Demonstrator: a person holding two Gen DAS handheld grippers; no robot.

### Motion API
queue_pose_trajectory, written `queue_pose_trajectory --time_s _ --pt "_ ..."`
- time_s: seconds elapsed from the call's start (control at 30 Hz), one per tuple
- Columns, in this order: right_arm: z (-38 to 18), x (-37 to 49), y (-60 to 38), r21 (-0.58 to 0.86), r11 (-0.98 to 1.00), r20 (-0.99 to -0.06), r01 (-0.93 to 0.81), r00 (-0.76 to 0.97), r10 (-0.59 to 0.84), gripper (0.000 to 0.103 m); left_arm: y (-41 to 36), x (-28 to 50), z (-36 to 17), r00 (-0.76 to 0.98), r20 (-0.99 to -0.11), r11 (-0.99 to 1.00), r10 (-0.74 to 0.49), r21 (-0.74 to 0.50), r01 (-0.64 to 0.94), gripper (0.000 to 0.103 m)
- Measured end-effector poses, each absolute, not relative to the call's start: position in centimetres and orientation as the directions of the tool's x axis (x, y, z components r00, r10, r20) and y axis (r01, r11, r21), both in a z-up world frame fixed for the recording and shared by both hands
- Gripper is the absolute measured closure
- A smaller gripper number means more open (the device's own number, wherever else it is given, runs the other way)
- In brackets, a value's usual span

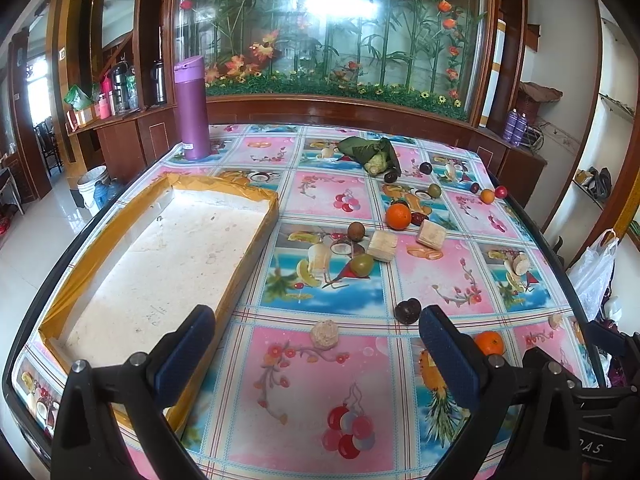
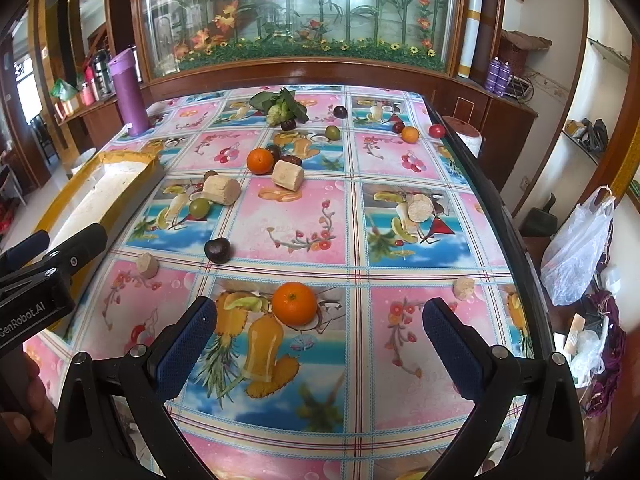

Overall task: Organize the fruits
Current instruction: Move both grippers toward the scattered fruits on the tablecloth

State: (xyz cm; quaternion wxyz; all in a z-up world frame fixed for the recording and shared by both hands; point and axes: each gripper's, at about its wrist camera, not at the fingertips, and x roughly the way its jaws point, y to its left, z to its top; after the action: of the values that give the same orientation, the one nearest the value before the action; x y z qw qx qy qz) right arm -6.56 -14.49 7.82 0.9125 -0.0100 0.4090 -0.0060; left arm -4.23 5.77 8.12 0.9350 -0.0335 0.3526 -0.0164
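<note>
Left gripper [image 1: 316, 344] hovering above the table [image 1: 400, 380], jaws spread wide, gripping nothing. Right gripper [image 2: 320, 330] likewise gaping, nothing between the pads. Near orange [image 2: 294, 303] sitting on the tablecloth just ahead of the right gripper's gap, not touching either finger. Same orange showing in the left view just beyond the left gripper's right finger [image 1: 448, 352]. Shallow white tray [image 1: 256, 240] with yellow-taped rim lying on the table's left side, holding nothing. Dark plum [image 1: 407, 311] and a small pale chunk [image 1: 325, 333] lying ahead of the left gripper. Further back: second orange [image 1: 398, 216], two pale cut blocks [image 1: 383, 245], a green-red fruit [image 1: 362, 266], a brown round fruit [image 1: 355, 231] clustering mid-table, right of the tray. Leafy green bundle [image 1: 370, 152] sitting near the far edge with several small dark, green, orange and red fruits scattering to its right. Purple bottle [image 1: 193, 108] standing upright at the far left corner, behind the tray.
</note>
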Motion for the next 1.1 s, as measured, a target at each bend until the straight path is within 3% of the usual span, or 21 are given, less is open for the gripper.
queue_pose_trajectory --time_s 0.77,1.1 --pt "7.4 -6.2 -14.7 -0.049 0.999 -0.751 0.002 0.659 -0.039 0.0 5.6 -3.9 7.4 0.735 -0.677 0.998 -0.051 -0.06 0.014 0.0" --pt "6.0 -4.7 -14.9 -0.014 0.988 -0.777 -0.152 0.624 0.084 0.003 5.5 -3.9 6.6 0.706 -0.708 1.0 -0.026 -0.009 0.029 0.0"
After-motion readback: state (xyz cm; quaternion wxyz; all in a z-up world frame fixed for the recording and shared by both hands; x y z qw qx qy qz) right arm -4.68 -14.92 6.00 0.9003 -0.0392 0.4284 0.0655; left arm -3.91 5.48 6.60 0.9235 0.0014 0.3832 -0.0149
